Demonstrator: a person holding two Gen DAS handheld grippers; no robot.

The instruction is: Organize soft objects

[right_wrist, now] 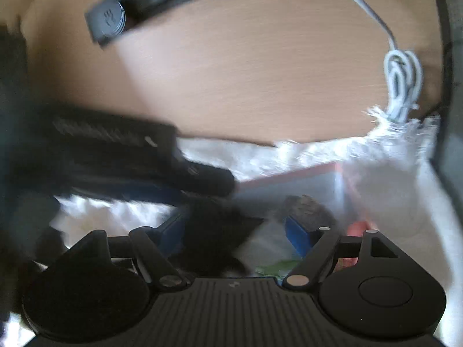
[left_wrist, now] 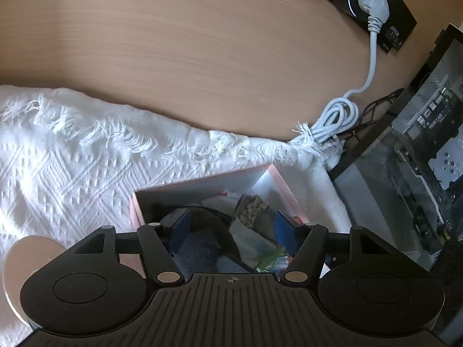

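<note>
Black, both tools hang spread and empty over one pink-rimmed box [left_wrist: 277, 179]; left tool [left_wrist: 228, 240] directly above its soft heap: a grey-blue sock [left_wrist: 199, 253], a dark garment [left_wrist: 211, 222], a speckled cloth [left_wrist: 251, 208], a pale wrapper [left_wrist: 249, 243]; right tool [right_wrist: 231, 240], blurred, looks in from the box's near left; beyond lie one white fringed blanket [left_wrist: 72, 159], the wooden counter [left_wrist: 173, 43], one coiled white cable [left_wrist: 338, 115].

Both the left gripper [left_wrist: 228, 231] and the right gripper [right_wrist: 231, 237] are built of matte black ribbed plastic, joined by silver pivot screws
</note>
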